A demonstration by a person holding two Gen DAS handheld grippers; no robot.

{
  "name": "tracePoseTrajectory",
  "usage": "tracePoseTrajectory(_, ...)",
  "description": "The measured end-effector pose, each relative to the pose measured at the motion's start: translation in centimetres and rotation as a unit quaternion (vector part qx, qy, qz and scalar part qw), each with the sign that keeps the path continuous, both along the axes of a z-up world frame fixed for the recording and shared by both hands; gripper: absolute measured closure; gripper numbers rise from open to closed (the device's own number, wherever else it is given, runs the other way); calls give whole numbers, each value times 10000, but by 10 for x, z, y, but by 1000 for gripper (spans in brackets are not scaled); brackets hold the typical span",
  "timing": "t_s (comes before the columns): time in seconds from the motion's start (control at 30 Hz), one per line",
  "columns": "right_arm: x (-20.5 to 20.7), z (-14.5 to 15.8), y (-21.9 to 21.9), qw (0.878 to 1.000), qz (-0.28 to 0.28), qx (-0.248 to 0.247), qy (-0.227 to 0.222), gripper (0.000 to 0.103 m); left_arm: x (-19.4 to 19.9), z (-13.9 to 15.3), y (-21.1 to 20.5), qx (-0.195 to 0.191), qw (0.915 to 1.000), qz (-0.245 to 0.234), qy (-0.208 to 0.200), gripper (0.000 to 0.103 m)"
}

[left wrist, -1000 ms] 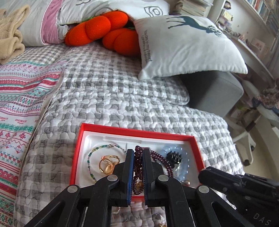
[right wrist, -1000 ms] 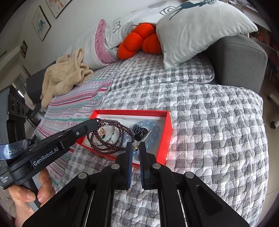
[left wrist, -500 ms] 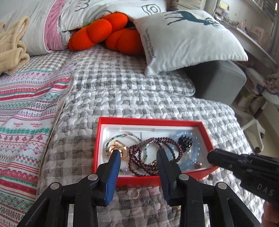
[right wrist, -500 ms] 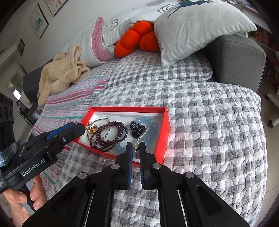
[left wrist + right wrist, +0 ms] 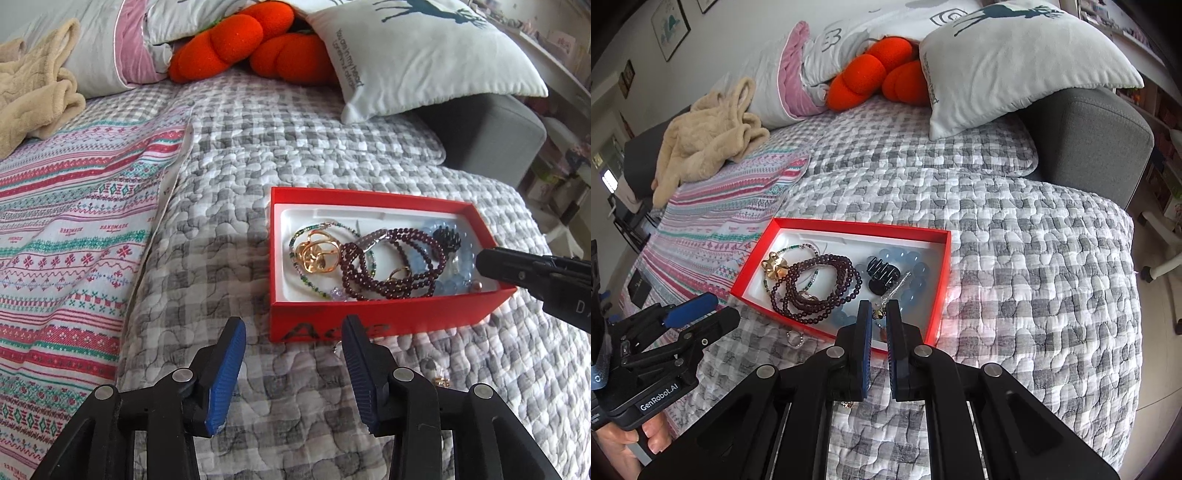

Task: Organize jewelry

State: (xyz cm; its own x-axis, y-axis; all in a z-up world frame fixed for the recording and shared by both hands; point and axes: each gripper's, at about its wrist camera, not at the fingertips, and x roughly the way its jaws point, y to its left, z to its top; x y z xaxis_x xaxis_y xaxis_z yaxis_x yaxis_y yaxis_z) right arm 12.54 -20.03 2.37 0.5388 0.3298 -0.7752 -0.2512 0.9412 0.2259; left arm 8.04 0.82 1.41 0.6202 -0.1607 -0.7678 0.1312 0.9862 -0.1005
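Since a second ago we have let the dark red bead strand (image 5: pixel 391 266) drop into the red box (image 5: pixel 369 317) and drawn our left gripper (image 5: pixel 293 354) back to the quilt (image 5: pixel 229 192) by the box's near-left corner — its jaws have just been opening and now stand half spread with nothing between them. Our right gripper (image 5: pixel 878 347) hangs over the box's near edge, jaws nearly shut (a small gold charm shows between the tips, held or not we cannot tell). A small ring (image 5: pixel 794 338) lies outside the near edge — likely next.
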Motion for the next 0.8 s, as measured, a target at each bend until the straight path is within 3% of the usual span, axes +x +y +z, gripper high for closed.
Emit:
tracePoseTrajectory(0.2,10,-3,3,9999,-59,96,105,93,2,-2,0,6,10000,5,49,52)
tracePoseTrajectory(0.23,11,-3,2,9998,-63,147,137,89,3,-3,0,-4,10000,7,66,52)
tracePoseTrajectory(0.33,12,-3,-1,9995,-78,261,174,61,4,-4,-1,-25,9999,15,98,50)
tracePoseTrajectory(0.37,11,-2,-2,9994,-87,293,150,56,4,-4,-1,-26,9999,16,108,50)
tracePoseTrajectory(0.8,-26,7,-5,9999,110,100,78,52,-9,-13,4,36,9997,63,236,34)
